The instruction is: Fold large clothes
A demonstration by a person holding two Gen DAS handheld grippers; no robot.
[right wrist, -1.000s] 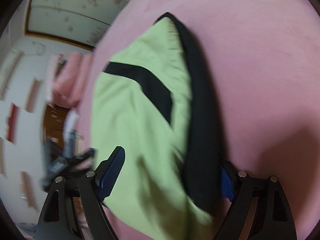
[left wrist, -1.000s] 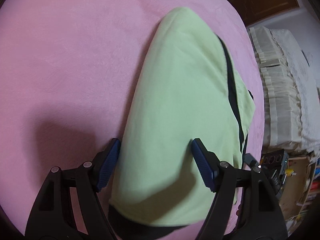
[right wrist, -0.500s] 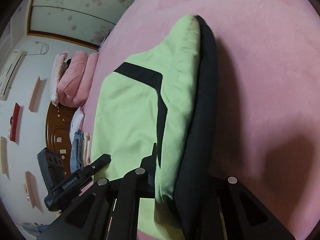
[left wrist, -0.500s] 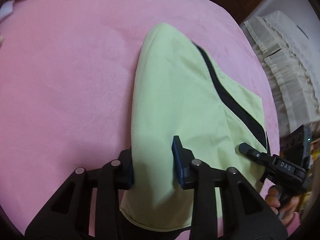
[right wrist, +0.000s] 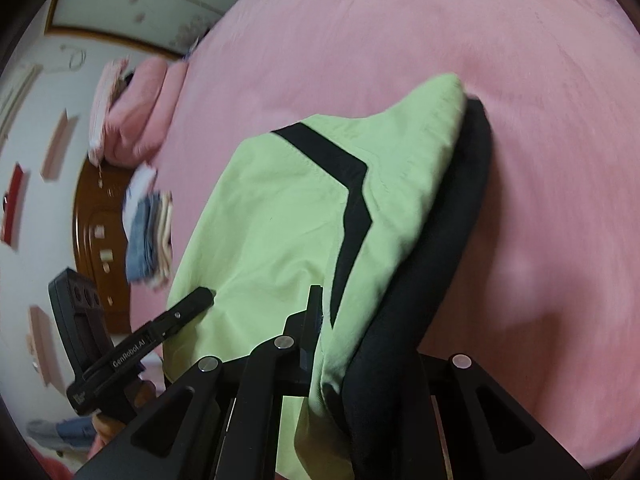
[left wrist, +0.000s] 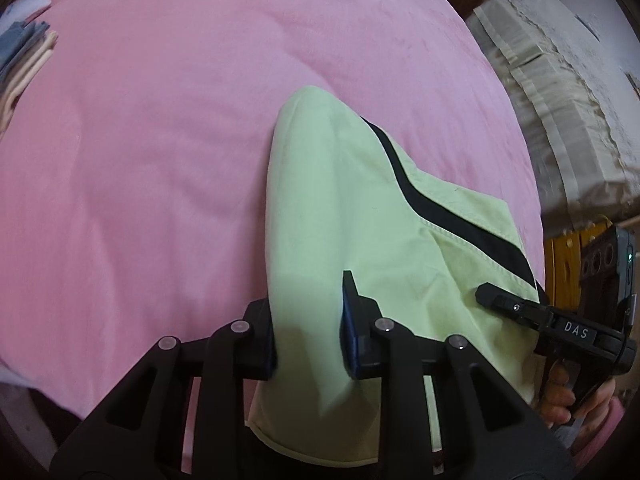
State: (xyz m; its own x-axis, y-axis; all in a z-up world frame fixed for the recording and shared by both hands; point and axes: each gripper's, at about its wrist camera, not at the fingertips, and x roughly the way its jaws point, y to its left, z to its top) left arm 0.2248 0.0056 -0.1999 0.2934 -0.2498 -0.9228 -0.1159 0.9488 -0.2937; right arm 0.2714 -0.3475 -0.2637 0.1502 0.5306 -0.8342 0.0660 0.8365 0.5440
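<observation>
Left wrist view caught both grippers, left (left wrist: 308,330) and right (right wrist: 352,344), clenched on the lime-green black-striped cotton garment (left wrist: 360,216); uneven lifting risked slippage.

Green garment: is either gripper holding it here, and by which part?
Both hold it. The left gripper, jaws closing, pinches the green garment at its plain near edge; the right gripper clamps the black-trimmed near edge.

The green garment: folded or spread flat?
Folded: the green garment is doubled into layers, its near edge pinched up off the pink bedcover.
</observation>
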